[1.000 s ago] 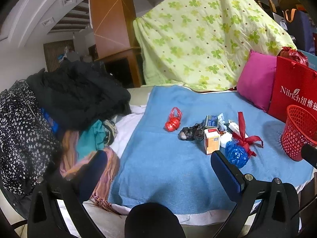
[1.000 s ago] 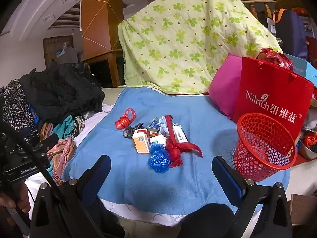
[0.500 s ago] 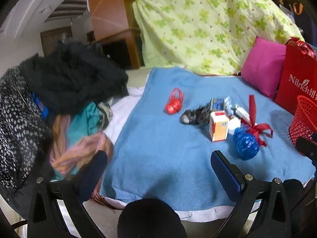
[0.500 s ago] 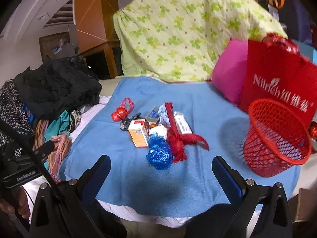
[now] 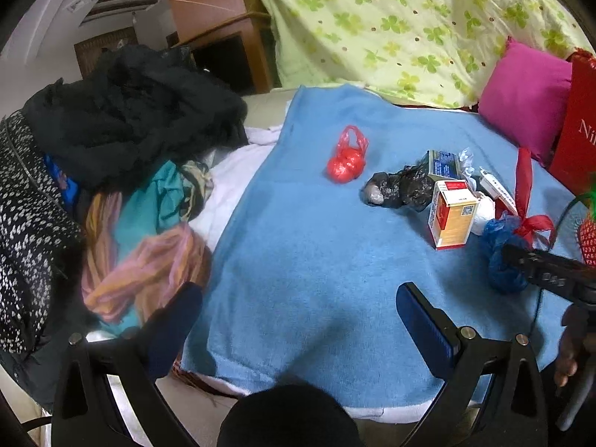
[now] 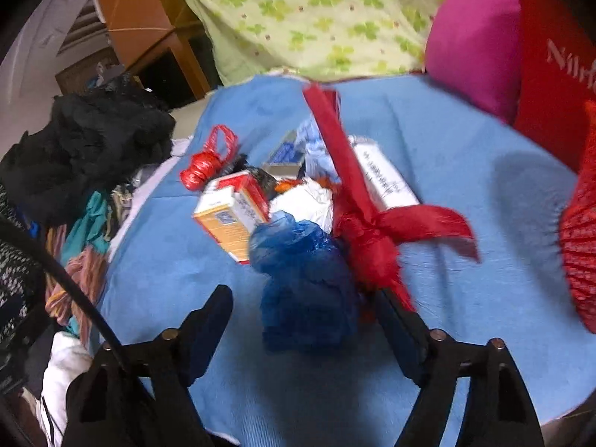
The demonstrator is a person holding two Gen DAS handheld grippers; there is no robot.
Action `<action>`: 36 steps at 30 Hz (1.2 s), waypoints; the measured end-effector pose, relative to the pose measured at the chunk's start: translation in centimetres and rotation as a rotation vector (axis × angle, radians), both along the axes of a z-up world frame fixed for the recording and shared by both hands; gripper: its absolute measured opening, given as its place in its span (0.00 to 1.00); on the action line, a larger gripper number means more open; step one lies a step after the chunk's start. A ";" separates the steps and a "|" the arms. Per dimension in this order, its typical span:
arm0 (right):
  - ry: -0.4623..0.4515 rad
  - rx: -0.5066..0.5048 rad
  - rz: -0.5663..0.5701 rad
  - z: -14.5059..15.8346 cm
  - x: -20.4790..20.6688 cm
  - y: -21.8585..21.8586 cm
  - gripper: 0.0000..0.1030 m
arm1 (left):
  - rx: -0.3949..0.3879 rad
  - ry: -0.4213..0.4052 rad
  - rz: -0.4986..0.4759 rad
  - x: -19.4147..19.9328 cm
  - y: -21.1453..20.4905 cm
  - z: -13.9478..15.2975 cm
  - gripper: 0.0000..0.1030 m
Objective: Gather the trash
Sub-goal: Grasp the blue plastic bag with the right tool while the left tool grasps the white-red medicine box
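Your right tool (image 6: 301,320) is closing around the crumpled blue bag (image 6: 303,279) at lower centre, not yet pinching; left tool (image 5: 298,313) hangs open, empty. Seat both pads deep, clear of the red ribbon (image 6: 372,223).

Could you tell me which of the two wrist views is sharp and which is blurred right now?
Left wrist view: sharp, with the orange box crisp, though edges bend from the fisheye. Right wrist view: motion-smeared, the red ribbon and blue bag soft-edged.
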State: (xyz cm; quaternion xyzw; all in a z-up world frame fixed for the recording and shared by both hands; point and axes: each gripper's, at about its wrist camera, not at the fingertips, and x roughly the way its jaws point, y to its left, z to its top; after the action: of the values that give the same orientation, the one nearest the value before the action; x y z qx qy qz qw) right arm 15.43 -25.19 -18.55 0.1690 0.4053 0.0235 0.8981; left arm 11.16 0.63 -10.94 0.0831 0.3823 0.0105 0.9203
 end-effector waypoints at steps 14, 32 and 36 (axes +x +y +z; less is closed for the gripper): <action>-0.036 0.047 0.019 -0.3 -4.6 -3.7 0.52 | -0.145 0.057 -0.275 8.9 -9.5 -1.4 1.00; -0.171 0.130 -0.072 3.9 -10.7 -9.9 0.52 | -0.196 0.182 -0.240 12.1 -12.3 -6.3 0.48; -0.223 0.148 -0.068 5.2 -11.7 -10.3 0.52 | -0.208 0.142 -0.253 9.9 -10.9 -4.5 0.48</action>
State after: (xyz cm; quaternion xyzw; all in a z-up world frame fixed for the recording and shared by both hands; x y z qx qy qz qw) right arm 3.70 -35.51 -13.34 0.2448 0.2939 0.0416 0.9230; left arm 21.05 -10.28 -15.42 0.0351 0.4320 -0.1509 0.8885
